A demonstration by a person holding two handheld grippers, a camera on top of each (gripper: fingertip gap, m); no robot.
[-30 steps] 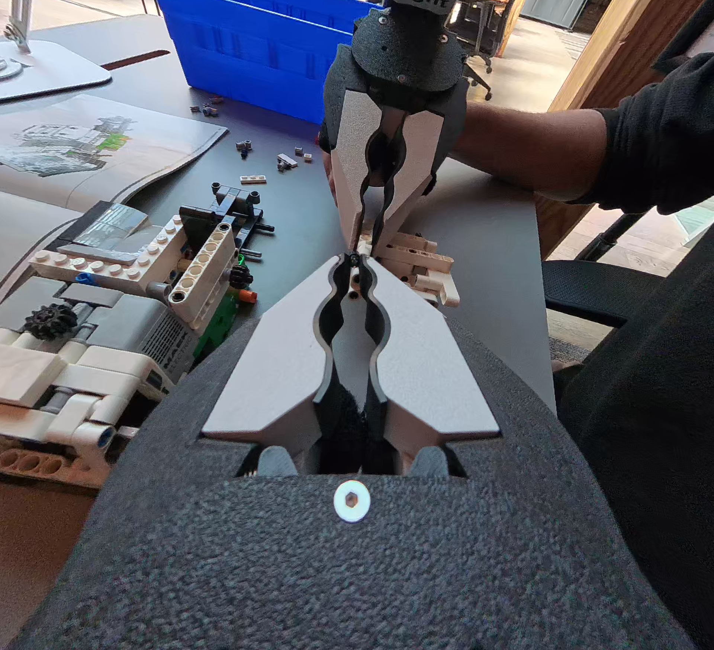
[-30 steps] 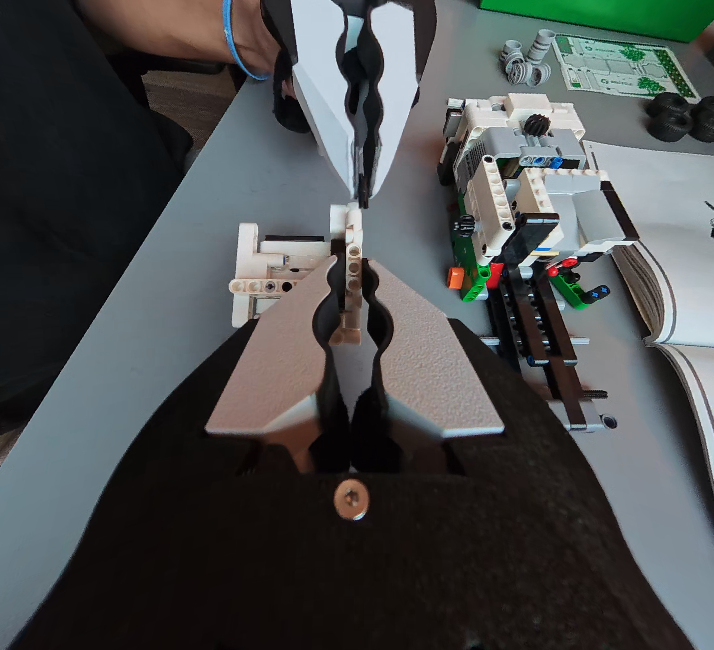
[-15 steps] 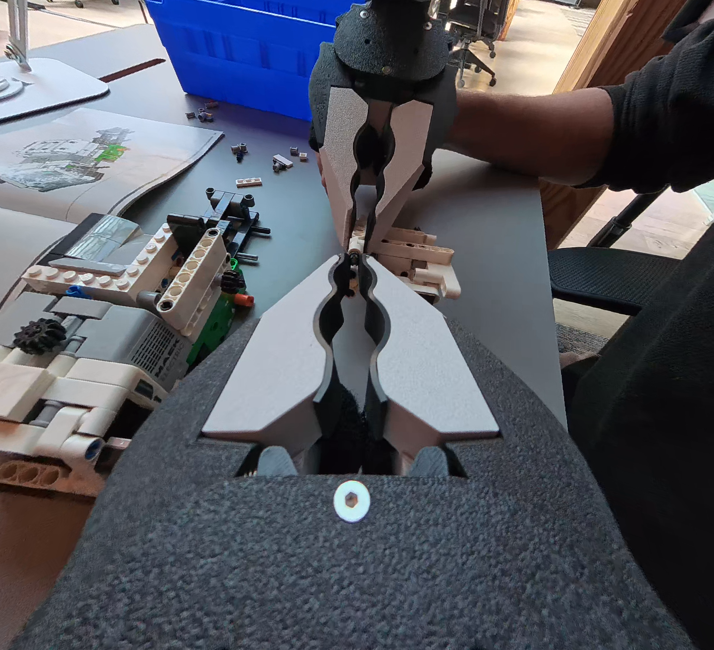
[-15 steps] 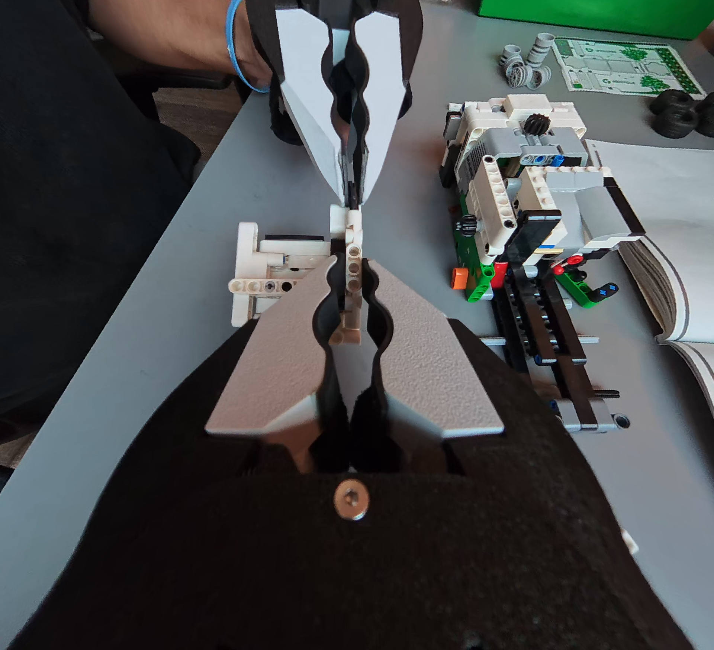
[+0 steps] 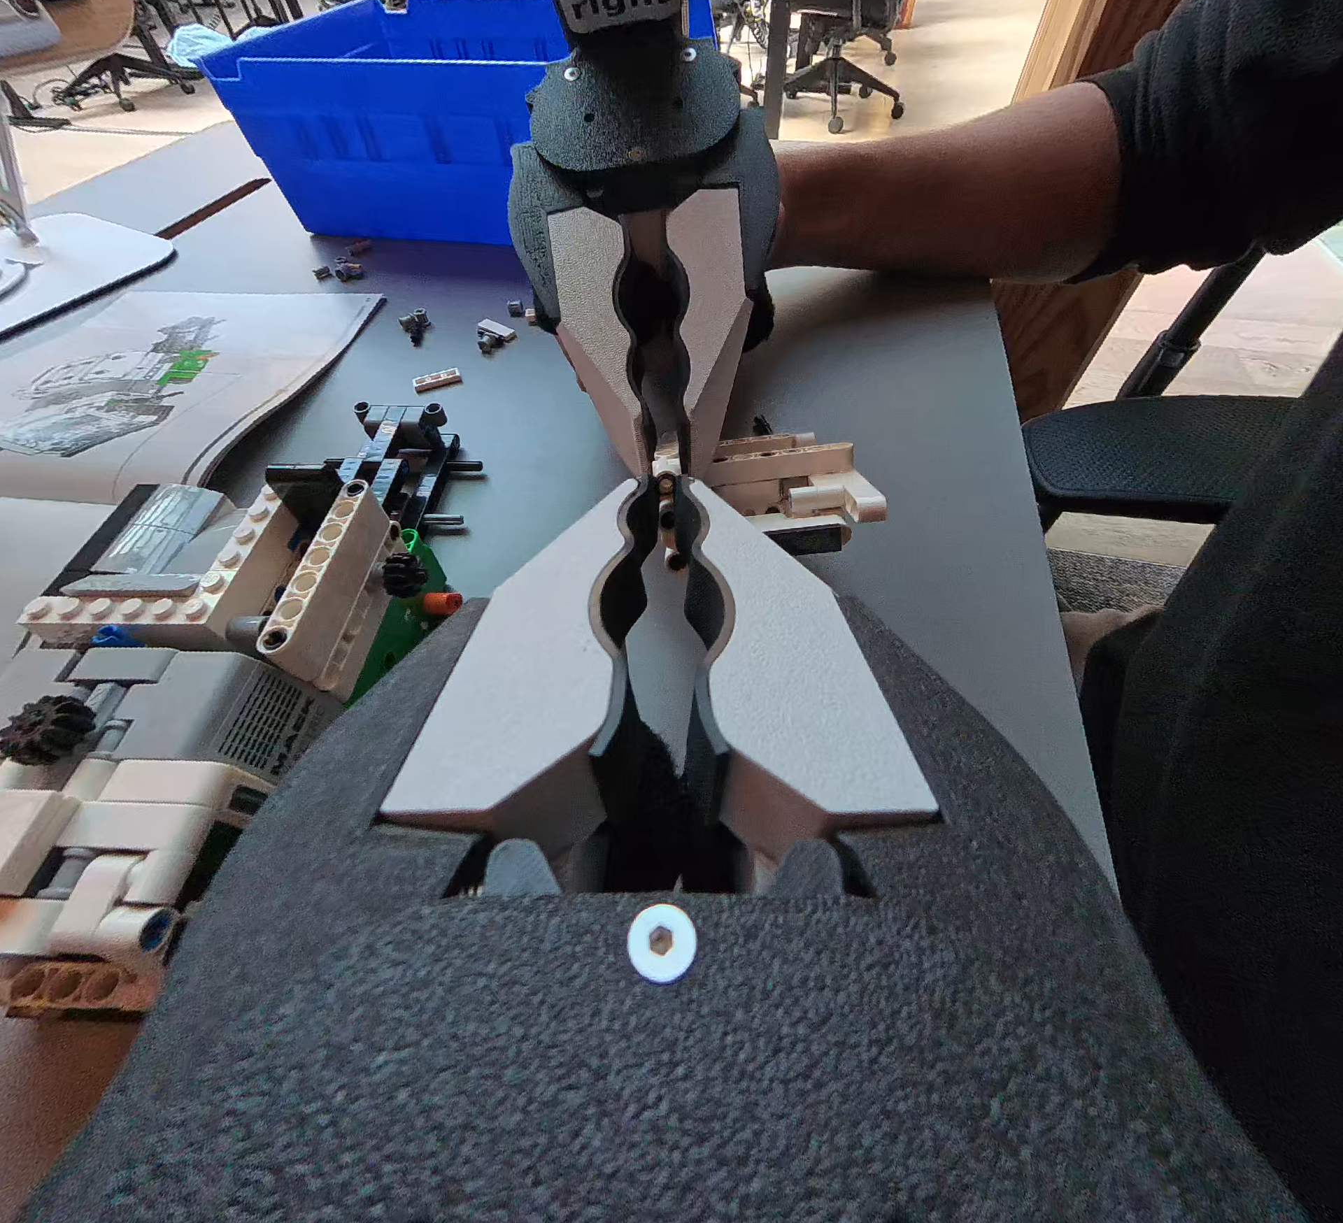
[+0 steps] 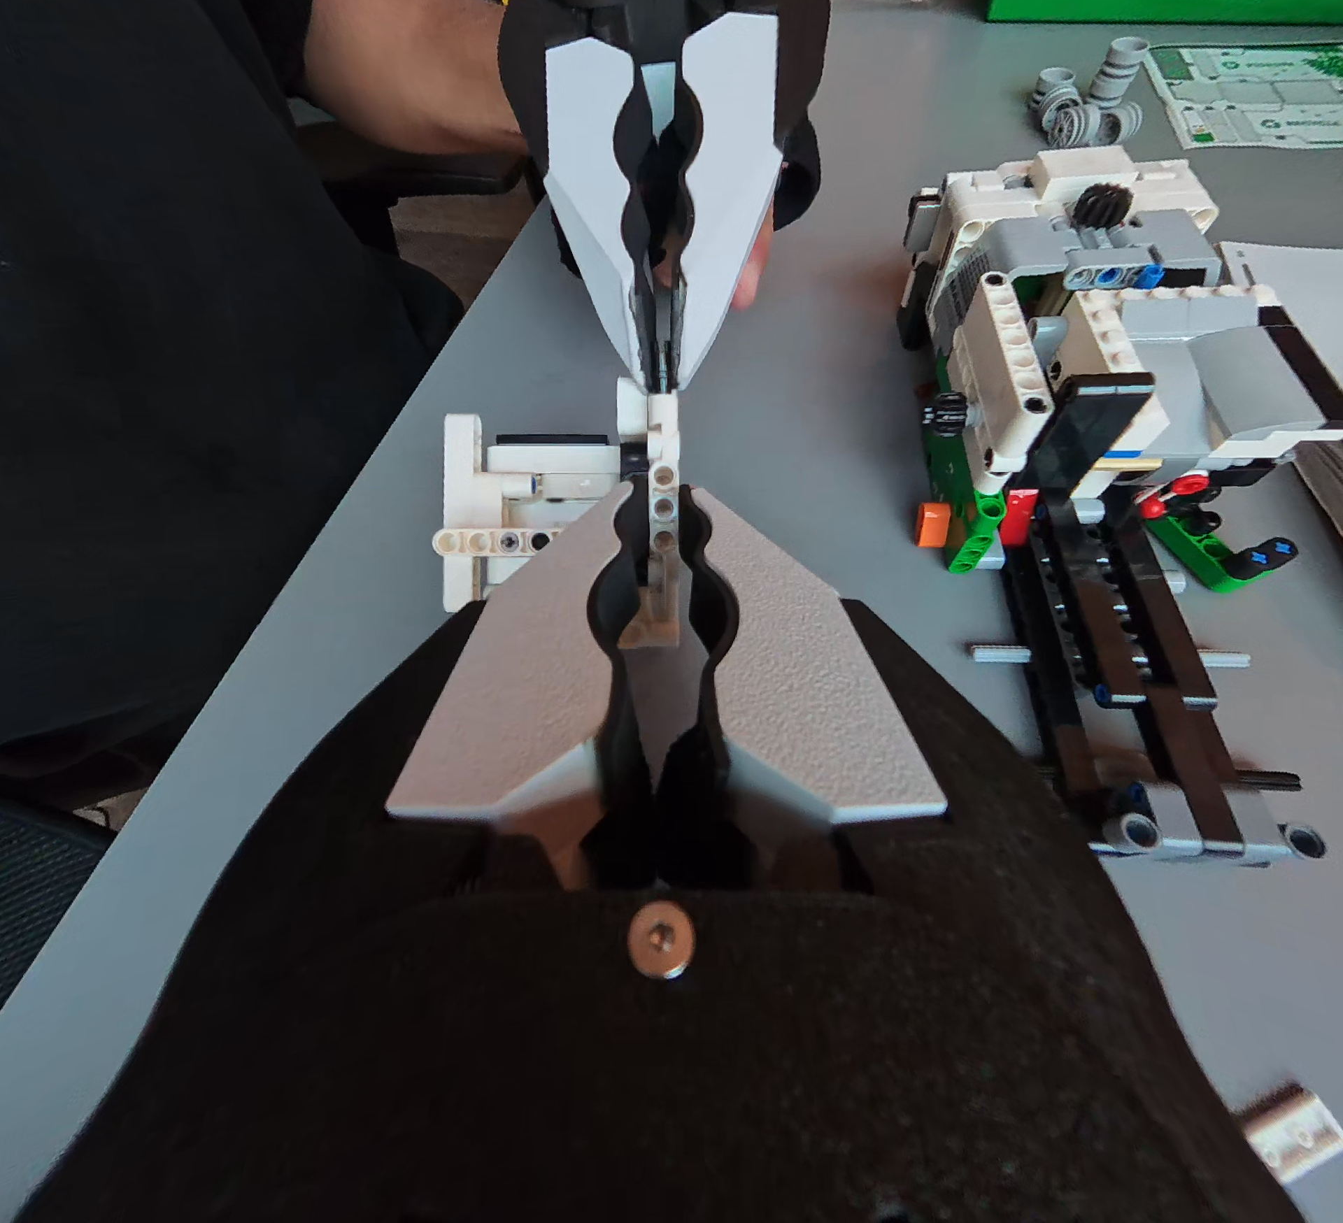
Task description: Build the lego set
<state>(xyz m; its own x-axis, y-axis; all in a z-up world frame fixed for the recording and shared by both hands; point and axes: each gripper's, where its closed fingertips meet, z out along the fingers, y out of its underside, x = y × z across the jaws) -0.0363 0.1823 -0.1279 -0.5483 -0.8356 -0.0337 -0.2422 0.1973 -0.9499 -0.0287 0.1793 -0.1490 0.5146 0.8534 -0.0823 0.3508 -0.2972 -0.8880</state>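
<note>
Biggest risk here, I'd say: both grippers pinch the same small white sub-assembly [image 6: 552, 483] from opposite ends, so any twist or uneven push could pop the white beam [image 6: 663, 505] off its pins or shove the whole chunk toward the table edge at 9 o'clock.

The right gripper [image 6: 660, 512] is nearly closed, clamped on that holed beam. The left gripper [image 5: 665, 498] looks pinched tight on the beam's far tip too, though what exactly sits between its tips is hard to see. The big truck build [image 6: 1075, 345] sits off at 2 o'clock, untouched.
</note>
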